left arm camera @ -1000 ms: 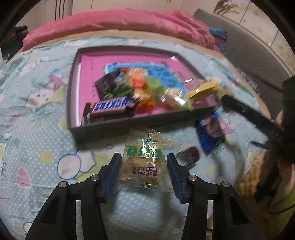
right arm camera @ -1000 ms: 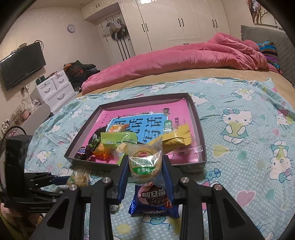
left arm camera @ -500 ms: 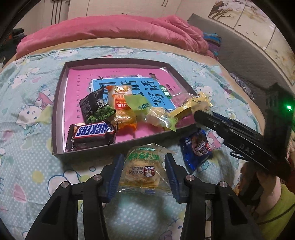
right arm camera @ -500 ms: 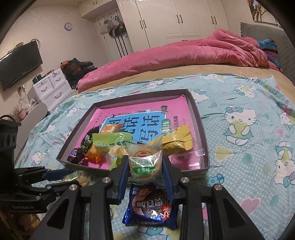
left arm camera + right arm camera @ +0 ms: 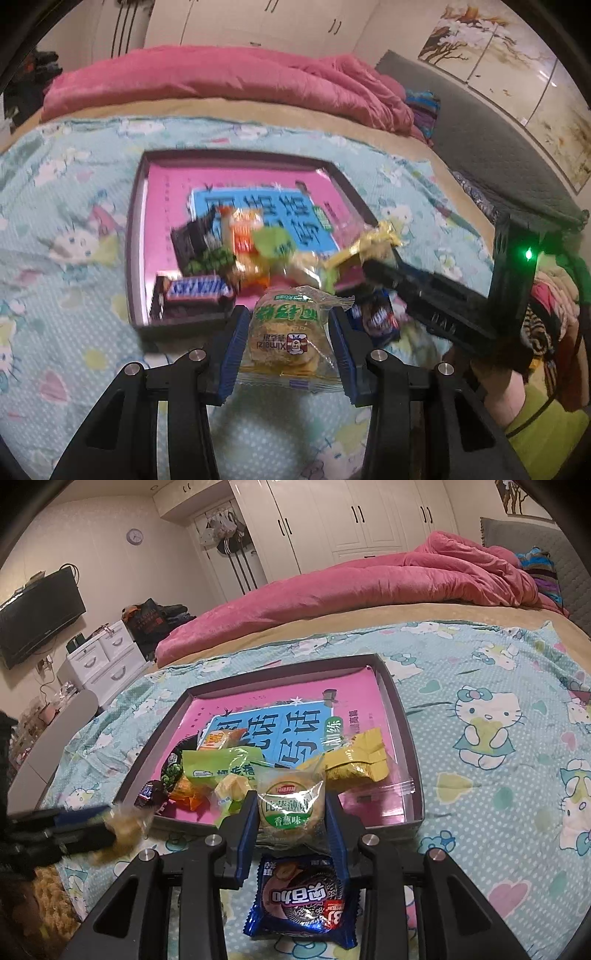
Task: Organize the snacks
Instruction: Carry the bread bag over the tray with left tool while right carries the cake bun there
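Observation:
My left gripper [image 5: 286,330] is shut on a clear yellow-green biscuit packet [image 5: 286,332], held above the bedspread just in front of the tray's near rim [image 5: 177,321]. My right gripper [image 5: 291,812] is shut on a round pastry packet with a green label [image 5: 290,806], held at the near rim of the pink-lined tray [image 5: 413,768]. The tray holds a Snickers bar [image 5: 197,290], a yellow packet [image 5: 356,762], a green packet [image 5: 221,766] and other wrapped snacks. A blue cookie packet [image 5: 304,895] lies on the bedspread under the right gripper; it also shows in the left wrist view [image 5: 376,317].
The tray sits on a Hello Kitty bedspread [image 5: 498,738]. A pink quilt [image 5: 369,587] is bunched at the back. The right gripper body [image 5: 461,306] shows at the right of the left view; the left gripper [image 5: 74,830] shows blurred at the left of the right view.
My left gripper has lifted the biscuit packet off the bedspread and brought it closer to the tray's near rim. My right gripper holds its pastry packet slightly nearer the tray.

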The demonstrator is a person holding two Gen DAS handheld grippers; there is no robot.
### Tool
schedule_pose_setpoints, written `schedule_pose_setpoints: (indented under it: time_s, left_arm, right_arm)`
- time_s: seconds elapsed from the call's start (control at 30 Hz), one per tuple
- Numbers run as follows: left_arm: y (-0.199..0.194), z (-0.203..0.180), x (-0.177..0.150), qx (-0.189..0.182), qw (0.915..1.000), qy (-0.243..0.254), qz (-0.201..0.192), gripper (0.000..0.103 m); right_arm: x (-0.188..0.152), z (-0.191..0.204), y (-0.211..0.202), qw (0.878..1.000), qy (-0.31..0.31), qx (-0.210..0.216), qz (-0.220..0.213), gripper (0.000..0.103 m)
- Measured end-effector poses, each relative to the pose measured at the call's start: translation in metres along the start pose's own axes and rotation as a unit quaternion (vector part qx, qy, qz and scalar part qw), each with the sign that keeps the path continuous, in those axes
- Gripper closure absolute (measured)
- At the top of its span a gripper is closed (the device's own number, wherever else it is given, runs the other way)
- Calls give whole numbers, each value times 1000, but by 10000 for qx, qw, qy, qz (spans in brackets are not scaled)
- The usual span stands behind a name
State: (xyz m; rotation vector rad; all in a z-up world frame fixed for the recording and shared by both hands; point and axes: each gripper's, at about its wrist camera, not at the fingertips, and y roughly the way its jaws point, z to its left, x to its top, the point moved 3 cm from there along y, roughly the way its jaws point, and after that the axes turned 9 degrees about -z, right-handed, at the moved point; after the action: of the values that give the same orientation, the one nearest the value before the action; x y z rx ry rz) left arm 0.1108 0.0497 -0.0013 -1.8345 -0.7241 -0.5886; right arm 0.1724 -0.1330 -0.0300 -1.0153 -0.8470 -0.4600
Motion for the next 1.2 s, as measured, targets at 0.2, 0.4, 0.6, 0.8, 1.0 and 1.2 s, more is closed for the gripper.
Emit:
schedule_pose_setpoints:
  time_s: [0.2,0.4,0.6,0.8,1.0,1.2]
  left_arm:
    - [18,0,22,103,9999,-12,-101,57]
    - [39,4,34,312,9994,-11,-168,57]
    - [54,8,35,439,9989,21,-145,57]
    - [62,11,34,555,9983,106,-145,57]
    - [67,13,34,606,9979,162,-182,57]
    - [68,16,32,654,9973,257,-219,57]
  right_arm:
    - [1,0,8,10000,-37,6,41,68]
    - [3,-2,16,10000,-35,-12,61,68]
    - [6,0,24,9999,-124,-19,52,68]
    - [6,5,35,9999,-119,1,102,68]
    - [5,9,38,9999,-110,5,99,68]
    - [4,2,36,9998,-22,-164,118,68]
